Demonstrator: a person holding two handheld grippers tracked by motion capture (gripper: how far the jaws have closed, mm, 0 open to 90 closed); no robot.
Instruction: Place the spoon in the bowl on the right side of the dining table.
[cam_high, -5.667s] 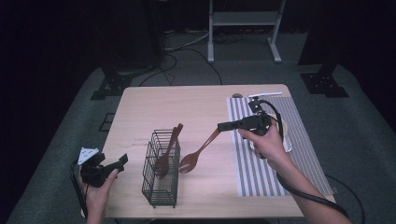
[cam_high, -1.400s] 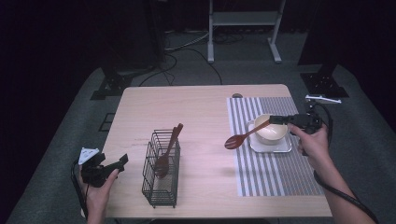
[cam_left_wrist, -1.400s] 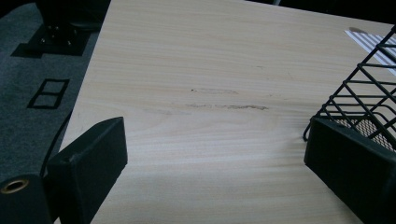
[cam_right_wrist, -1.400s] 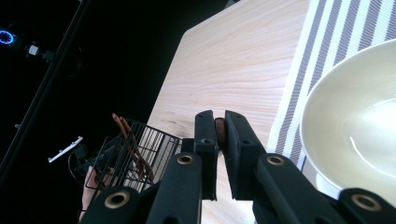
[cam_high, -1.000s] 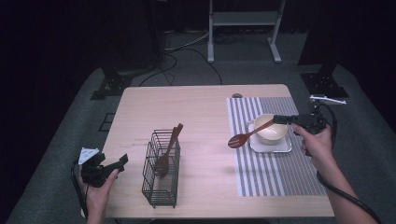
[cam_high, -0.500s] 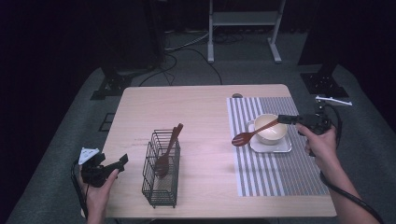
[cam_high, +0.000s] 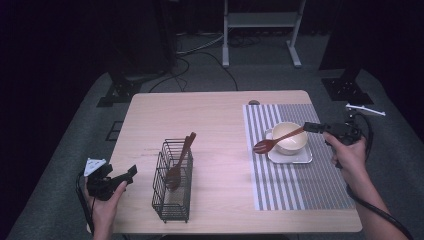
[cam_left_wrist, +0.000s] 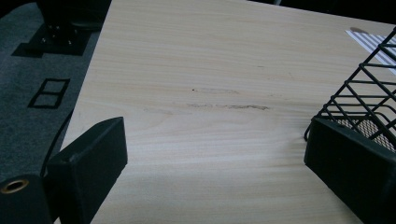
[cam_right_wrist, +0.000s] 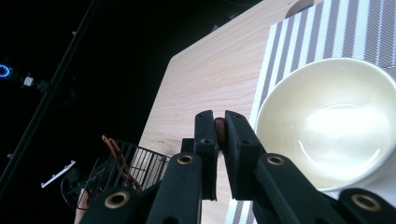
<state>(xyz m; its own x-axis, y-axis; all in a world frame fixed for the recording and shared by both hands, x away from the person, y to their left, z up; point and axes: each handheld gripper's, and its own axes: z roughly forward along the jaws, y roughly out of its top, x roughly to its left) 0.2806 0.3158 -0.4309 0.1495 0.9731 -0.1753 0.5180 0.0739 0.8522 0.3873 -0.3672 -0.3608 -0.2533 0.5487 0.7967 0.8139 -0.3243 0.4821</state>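
At the near left corner of the table (cam_high: 215, 110), the left gripper (cam_high: 112, 180) is held low by the person's left hand, and its jaws stand wide apart with nothing between them; in the left gripper view they frame bare wood and a corner of the wire basket (cam_high: 172, 180). This black basket stands just beside it, and inside it a wooden utensil (cam_high: 179, 161) leans with its handle up and toward the far side. Farther, on the right, the right gripper (cam_high: 314, 128) has its jaws closed narrow on the handle end of a wooden spoon (cam_high: 277, 139); in the right gripper view a small piece of brown wood shows between them. The spoon is in the air over the cream bowl (cam_high: 292, 136), which sits on a white plate (cam_high: 290, 156) on the striped mat (cam_high: 295, 170). Its long axis runs nearly across the table, from the gripper at the right to the spoon head at the left, and the head hangs a little lower, over the near left rim of the bowl. I judge that the step in hand is to lay the spoon in or against the bowl. To do it well, the hand should lower slowly, let the head touch first, and open only when the handle rests on the rim, because a grip so far at the end lets the spoon swing.
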